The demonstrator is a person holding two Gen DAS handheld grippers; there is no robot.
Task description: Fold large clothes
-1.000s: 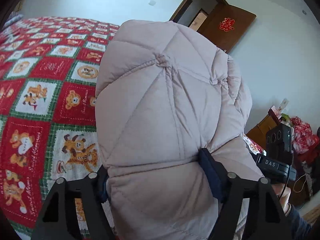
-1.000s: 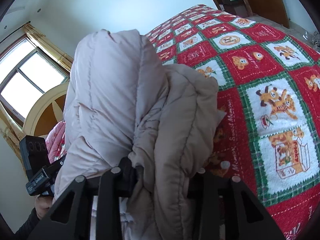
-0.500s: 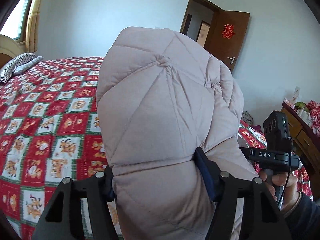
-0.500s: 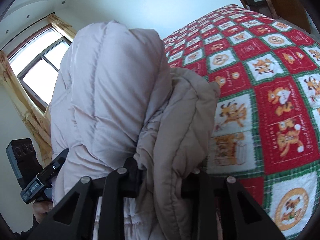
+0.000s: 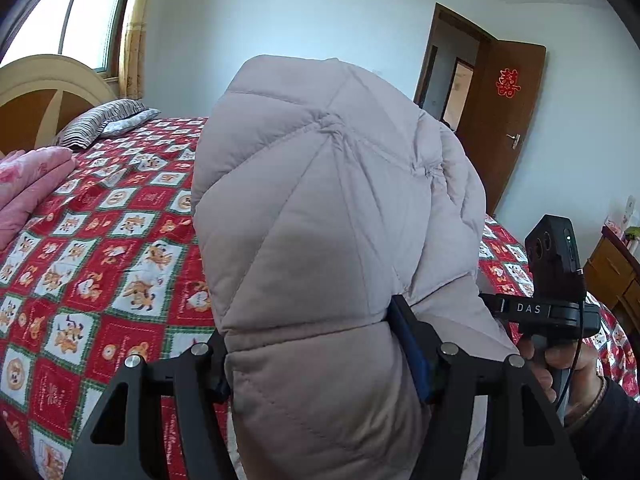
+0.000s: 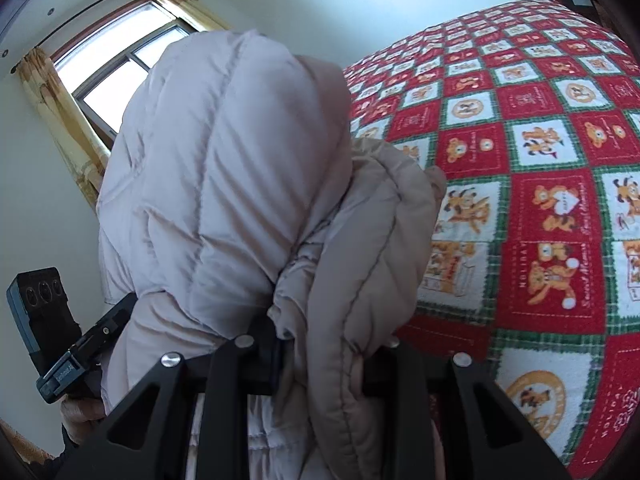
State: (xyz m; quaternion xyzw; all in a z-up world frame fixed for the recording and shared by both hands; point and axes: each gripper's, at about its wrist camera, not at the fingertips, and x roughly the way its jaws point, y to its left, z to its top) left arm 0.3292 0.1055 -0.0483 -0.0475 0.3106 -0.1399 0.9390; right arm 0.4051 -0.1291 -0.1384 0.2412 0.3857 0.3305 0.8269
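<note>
jacket (image 5: 320, 240) above bedspread (image 5: 100, 264) — pillow (image 5: 100, 120) behind | door (image 5: 504, 120) right

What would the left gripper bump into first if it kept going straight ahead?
The puffy quilted coat it already grips in the left gripper fills its way. Beyond that, probably the red bear-print bedspread, though the coat hides that line.

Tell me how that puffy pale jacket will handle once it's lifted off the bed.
The jacket is probably floppy: it bulges and droops around the left claw. Likely light for its bulk, given the puffed quilting. It may slip, since folds bunch loosely in the right claw.
</note>
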